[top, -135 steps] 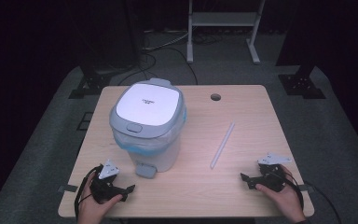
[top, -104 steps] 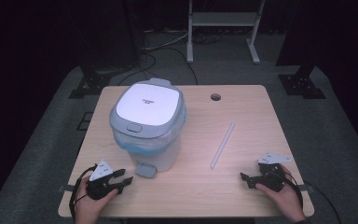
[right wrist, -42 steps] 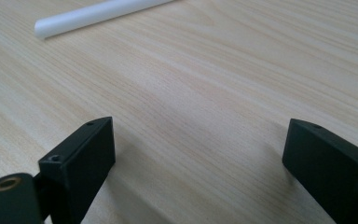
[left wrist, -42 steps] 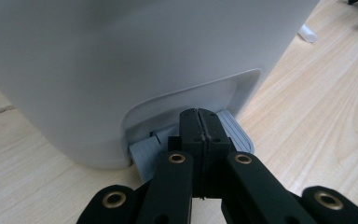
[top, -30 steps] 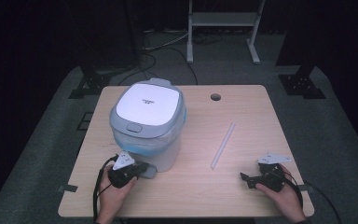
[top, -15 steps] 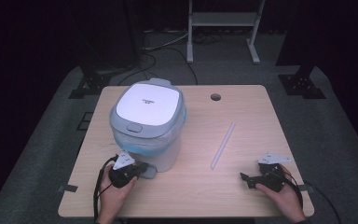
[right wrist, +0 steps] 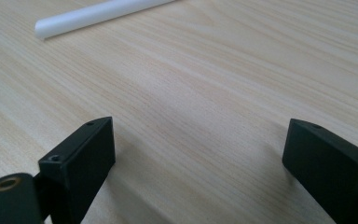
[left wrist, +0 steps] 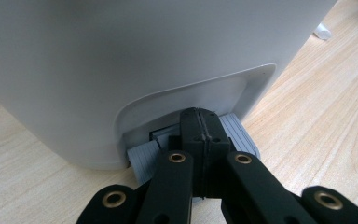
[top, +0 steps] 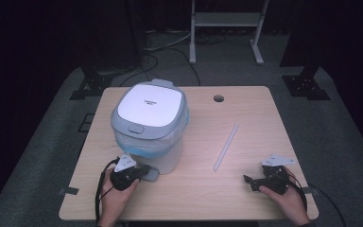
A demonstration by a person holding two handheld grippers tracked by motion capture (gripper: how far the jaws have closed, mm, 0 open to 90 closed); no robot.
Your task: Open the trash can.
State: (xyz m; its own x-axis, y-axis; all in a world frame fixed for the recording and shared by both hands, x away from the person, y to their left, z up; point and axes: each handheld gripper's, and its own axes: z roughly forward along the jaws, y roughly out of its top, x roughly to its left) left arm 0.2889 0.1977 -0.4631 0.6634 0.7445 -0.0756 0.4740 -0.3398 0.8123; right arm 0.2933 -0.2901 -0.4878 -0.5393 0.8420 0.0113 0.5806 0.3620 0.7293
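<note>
A white pedal bin (top: 151, 127) with a grey-rimmed lid, lid down, stands on the left half of the wooden table (top: 246, 118). A blue liner shows under its rim. My left gripper (top: 139, 172) lies at the bin's front base. In the left gripper view its jaws are pressed together with nothing between them, and the left gripper (left wrist: 200, 122) rests its tips on the grey ribbed pedal (left wrist: 242, 133) under the bin wall (left wrist: 144, 56). My right gripper (top: 251, 181) sits near the front right edge, and the right gripper (right wrist: 200, 140) is open over bare wood.
A white tube (top: 226, 147) lies on the table between the bin and my right hand; its end, the white tube (right wrist: 98, 14), is ahead of the right jaws. A round hole (top: 218, 98) sits near the far edge. A metal stand (top: 224, 19) is behind the table.
Over the earlier frames my left gripper moved from the front left corner rightwards to the bin's pedal. It has stayed there for the last second. The right hand has not moved.
</note>
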